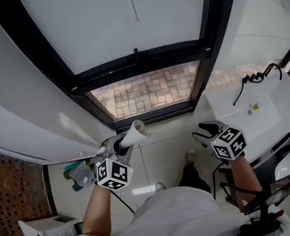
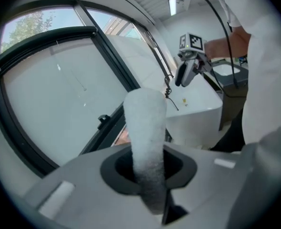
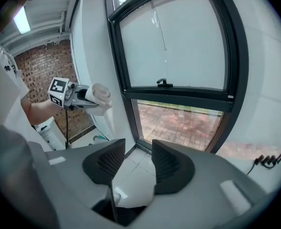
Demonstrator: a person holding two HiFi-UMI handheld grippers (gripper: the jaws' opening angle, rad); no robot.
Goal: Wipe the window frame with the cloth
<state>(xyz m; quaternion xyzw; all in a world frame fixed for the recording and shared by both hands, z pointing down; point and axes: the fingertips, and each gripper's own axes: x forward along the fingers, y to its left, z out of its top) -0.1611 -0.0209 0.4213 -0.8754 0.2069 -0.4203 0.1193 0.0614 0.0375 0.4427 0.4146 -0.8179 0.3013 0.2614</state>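
Low on the left, some bottles lie on the floor by the wall. Just right of them is the left claw. Its two jaws are squeezed shut on the cloth, a white cloth rolled up like a little tube. The claw grips the low part of the roll, and the top end pokes out toward the window. The cloth looks fluffy, soft and very light, so it will bend and squash when pushed on something. I think holding it low and tight is best, because that leaves the free end for rubbing. Past the cloth, farther away, is the black window frame. The cloth is near the frame's low left corner but seems not to touch it yet, so the wiping has not begun. Over to the right is the right claw. Its jaws are a little way apart with nothing between them, only floor tiles showing through. On the far right stands a white sink.
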